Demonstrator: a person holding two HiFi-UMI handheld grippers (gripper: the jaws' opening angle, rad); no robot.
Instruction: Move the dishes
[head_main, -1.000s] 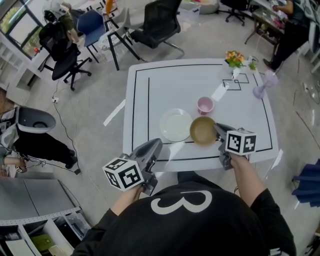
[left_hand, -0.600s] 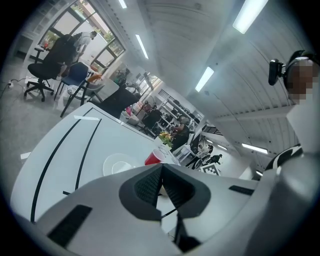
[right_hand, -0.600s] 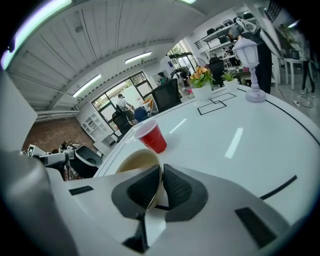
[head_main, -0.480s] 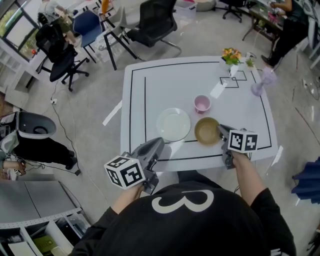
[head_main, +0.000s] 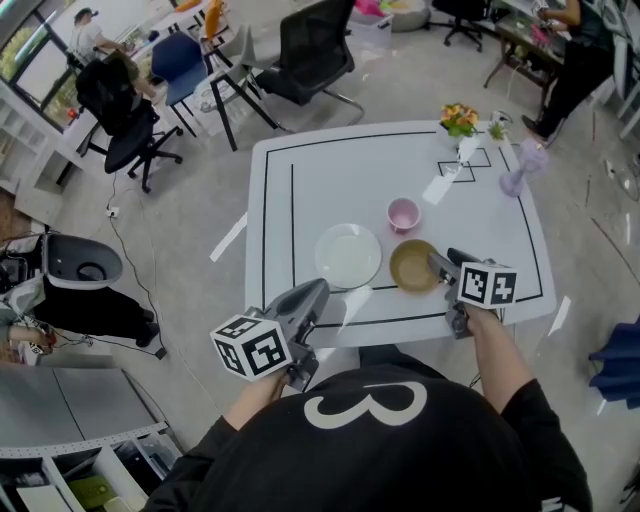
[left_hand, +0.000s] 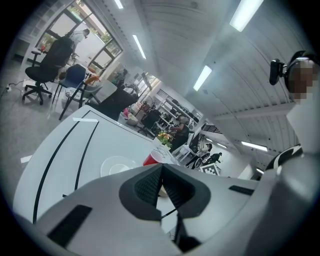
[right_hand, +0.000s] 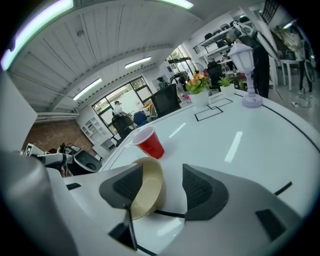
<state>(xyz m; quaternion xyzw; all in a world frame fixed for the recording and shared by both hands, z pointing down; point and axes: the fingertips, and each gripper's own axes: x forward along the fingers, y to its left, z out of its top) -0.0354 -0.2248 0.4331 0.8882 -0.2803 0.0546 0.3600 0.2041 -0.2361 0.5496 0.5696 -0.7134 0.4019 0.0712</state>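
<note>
Bench (head_main: 330, 170): white top with black lines, carrying 1 plate, 1 bowl and 1 cup.
Bowl (head_main: 414, 266): tan, sitting on the bench near its front edge, to the right of the plate and just in front of the cup.
Plate (head_main: 348, 256): white, flat on the bench, near the bowl but not touching it.
Cup (head_main: 403, 214): pink from above (red in the gripper views), upright, just behind the bowl.
Right gripper (right_hand: 164, 181): at the bowl's near right side. Its jaws have just been opening and stand wide apart. The bowl's rim lies between them, close to 1 pad, and the other pad is clear of it, so there is no grip.
Left gripper (left_hand: 161, 172): held by the bench's front edge on the plate's side, jaws closed together with nothing between them.
</note>
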